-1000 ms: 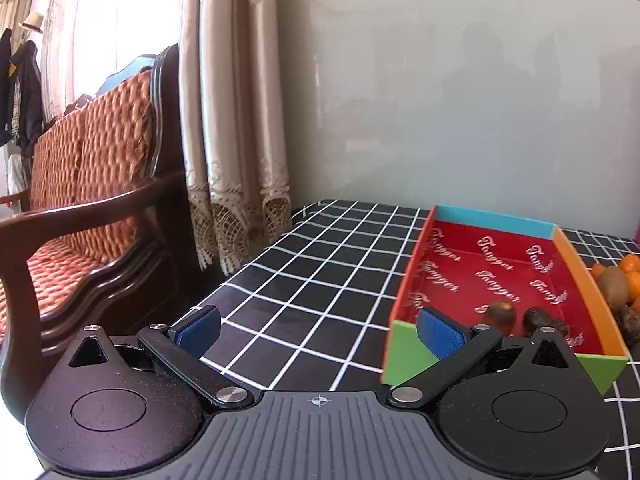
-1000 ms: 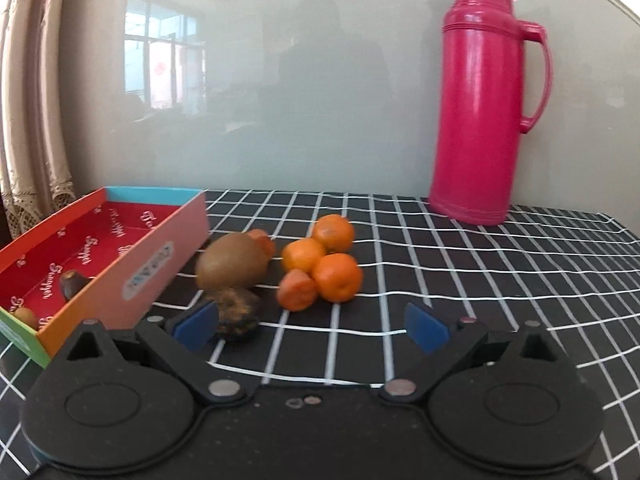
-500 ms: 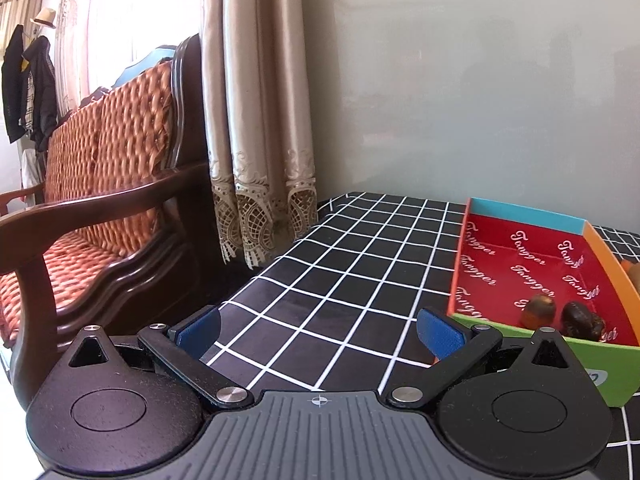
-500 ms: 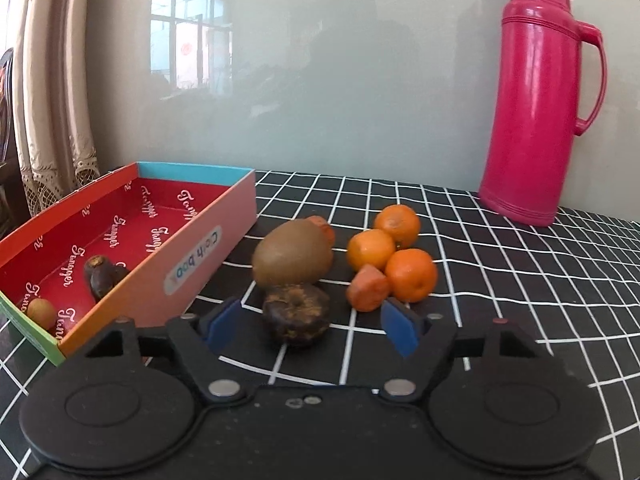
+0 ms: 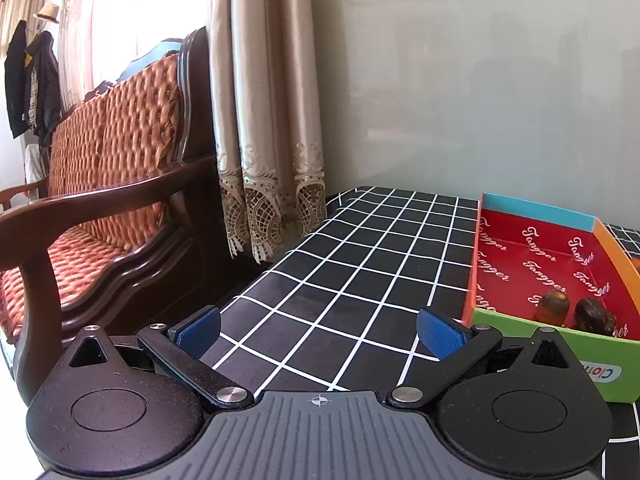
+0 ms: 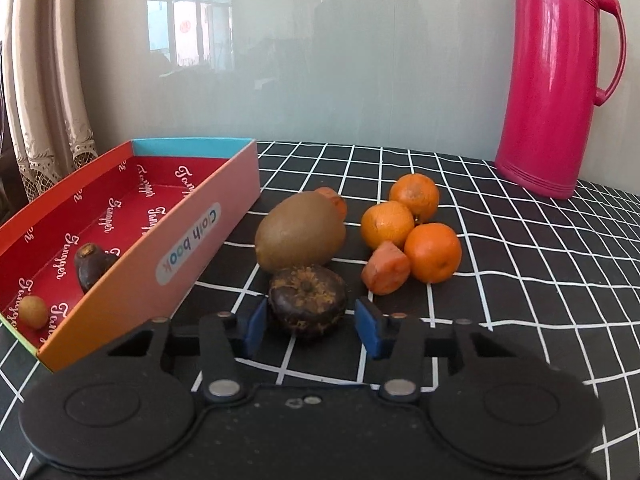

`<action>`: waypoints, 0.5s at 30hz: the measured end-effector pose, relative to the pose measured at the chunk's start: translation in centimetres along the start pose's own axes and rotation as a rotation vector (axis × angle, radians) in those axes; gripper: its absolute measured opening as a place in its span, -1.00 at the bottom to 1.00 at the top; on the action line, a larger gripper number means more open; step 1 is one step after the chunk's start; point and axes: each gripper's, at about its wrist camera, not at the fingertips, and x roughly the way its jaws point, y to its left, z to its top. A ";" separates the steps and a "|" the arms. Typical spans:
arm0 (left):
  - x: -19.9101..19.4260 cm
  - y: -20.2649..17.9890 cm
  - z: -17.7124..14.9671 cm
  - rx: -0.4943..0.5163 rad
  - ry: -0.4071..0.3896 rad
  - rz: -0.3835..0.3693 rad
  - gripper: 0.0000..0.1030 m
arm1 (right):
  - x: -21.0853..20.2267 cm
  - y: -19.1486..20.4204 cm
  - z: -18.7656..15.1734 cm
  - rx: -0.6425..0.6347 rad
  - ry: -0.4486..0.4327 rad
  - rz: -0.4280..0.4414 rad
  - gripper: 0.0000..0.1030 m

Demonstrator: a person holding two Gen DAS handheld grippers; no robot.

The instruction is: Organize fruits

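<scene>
On the black grid tablecloth (image 6: 520, 248), the right gripper (image 6: 310, 326) brackets a dark, wrinkled fruit (image 6: 307, 303) just in front of the kiwi (image 6: 300, 232), its blue pads spread slightly wider than the fruit and not yet touching, so the pick looks underway and the next move calls for squeezing shut, then lifting toward the red box (image 6: 132, 224). Only the right view shows the 3 oranges (image 6: 408, 220) and pink thermos (image 6: 556, 80); the left gripper (image 5: 320, 332), spread and empty, faces the sofa (image 5: 100, 184), curtain (image 5: 268, 120) and box corner.
</scene>
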 end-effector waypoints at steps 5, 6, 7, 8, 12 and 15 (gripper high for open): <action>-0.1 -0.1 0.0 0.002 0.002 0.001 1.00 | 0.1 -0.1 0.0 0.008 -0.001 0.005 -0.22; -0.2 -0.1 0.0 -0.001 0.001 0.001 1.00 | 0.1 -0.1 -0.1 0.006 -0.005 0.003 -0.22; -0.2 -0.1 0.0 -0.002 0.000 0.003 1.00 | -0.1 -0.1 -0.1 0.000 -0.010 -0.001 -0.22; -0.2 -0.1 0.1 -0.002 0.000 0.004 1.00 | -0.2 -0.1 -0.1 -0.005 -0.013 -0.004 -0.22; -0.4 -0.2 0.1 -0.007 -0.004 0.002 1.00 | -1.0 0.0 -0.3 -0.020 -0.032 -0.008 -0.22; -0.7 -0.3 0.1 -0.010 -0.009 -0.002 1.00 | -1.7 0.0 -0.2 -0.027 -0.045 -0.011 -0.23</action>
